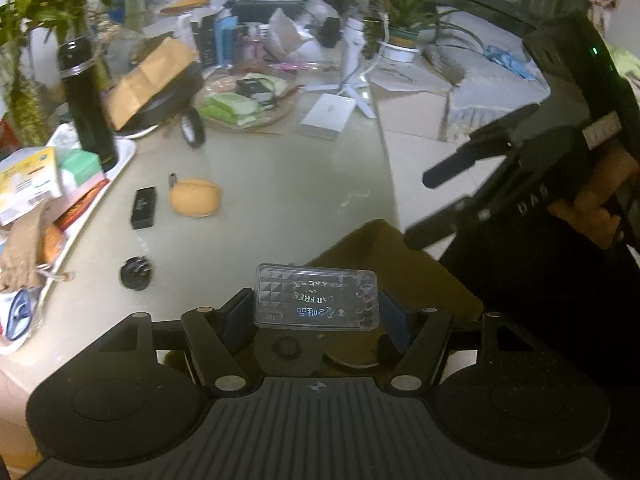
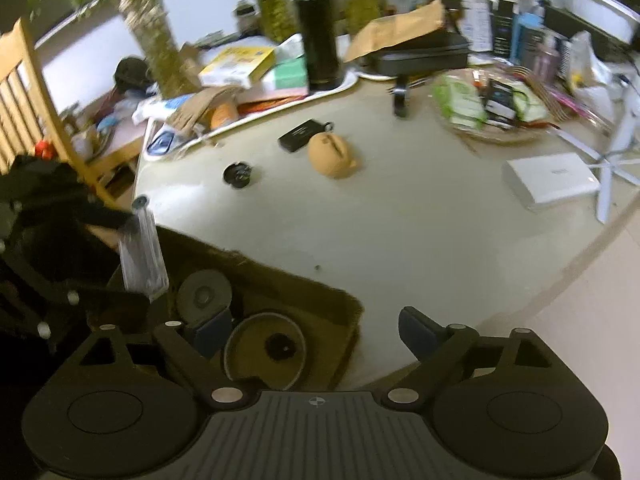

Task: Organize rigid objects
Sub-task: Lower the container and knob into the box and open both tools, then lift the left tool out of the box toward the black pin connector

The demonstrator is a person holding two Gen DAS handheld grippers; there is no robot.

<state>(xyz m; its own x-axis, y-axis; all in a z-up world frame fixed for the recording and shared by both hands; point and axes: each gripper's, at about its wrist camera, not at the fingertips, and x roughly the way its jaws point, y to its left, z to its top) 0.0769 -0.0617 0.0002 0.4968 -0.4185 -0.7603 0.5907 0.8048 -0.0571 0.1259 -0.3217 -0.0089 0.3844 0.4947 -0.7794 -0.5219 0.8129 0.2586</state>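
Note:
My left gripper [image 1: 316, 318] is shut on a clear plastic case [image 1: 316, 296] with a dark printed card inside, and holds it over a brown box [image 1: 404, 264] at the table's near edge. The same case [image 2: 142, 256] stands on edge at the left of the right wrist view. My right gripper [image 2: 316, 332] stands open above the brown box [image 2: 320, 292] with nothing between its pads. Under it in the box lie a grey disc [image 2: 204, 294] and a round ring-shaped lid [image 2: 264, 348]. In the left wrist view a hand holds the right gripper [image 1: 422, 208] with its jaws apart.
On the pale table [image 2: 400, 232] lie an orange pouch [image 2: 334, 156], a small black box [image 2: 300, 134], a black round cap [image 2: 238, 172] and a white box [image 2: 550, 182]. A black bottle [image 2: 320, 28] stands on a cluttered tray behind. A wooden chair [image 2: 36, 100] is at the left.

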